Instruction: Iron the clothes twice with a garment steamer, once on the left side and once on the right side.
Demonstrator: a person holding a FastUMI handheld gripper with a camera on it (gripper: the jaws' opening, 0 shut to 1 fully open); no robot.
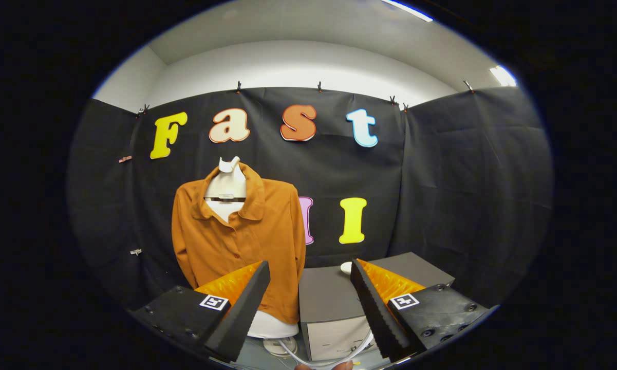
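Rust-orange button-front shirt w/ collar (239,241) hangs on a white headless mannequin torso (229,182), left of centre, in front of the black cloth booth wall (457,195). Shirt is beyond the left finger; its lower hem shows just past that finger's tip, w/ the white mannequin base (272,326) below the hem. Shirt front faces the cam, collar open, sleeves hanging down at both sides.

Gripper (311,308): fingers spread wide apart, released, nothing btwn them. Left finger (241,313) overlaps the shirt's lower part in view; can't tell if it touches, looks well short of it.

Just right of the shirt, btwn & beyond the fingers: grey box-shaped unit (326,295) w/ a flat dark top & lighter front panel, resting on the tabletop (257,354). Small white round object (346,267) sits at the back of the box top, just beside the right finger's tip; too small to say what it is. Whether the box is the garment steamer's base — can't tell.

At the very bottom, btwn the fingers, thin white curved cables (308,358) & a bit of a person's fingertips (343,366).

Right finger (377,308) stands in front of the box's right side. Right of that, plain black cloth wall. White room wall & ceiling lights above the cloth.
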